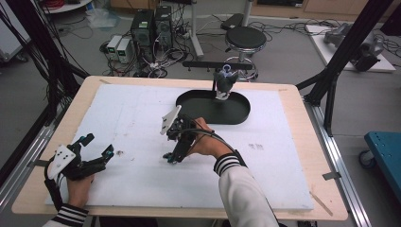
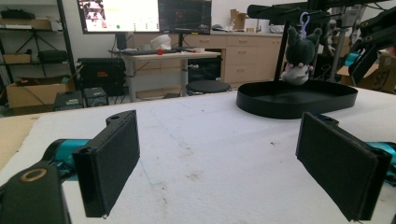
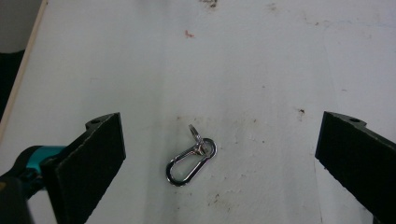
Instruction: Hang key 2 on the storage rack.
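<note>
Carabiner clip looks light, rigid, slick metal, flat on foam: pinch across its long sides; right gripper spread wide above, left gripper released, idle.

Left gripper: black frame, teal joints, white three-cornered plate on top with dark dots. Right gripper: same build, black cable looping off toward 4 o'clock. Fingers are flat black rectangular pads (matte, slightly textured), brass-ringed hole at 7 o'clock. Sleeves white, cuffs black-and-white striped.
</note>
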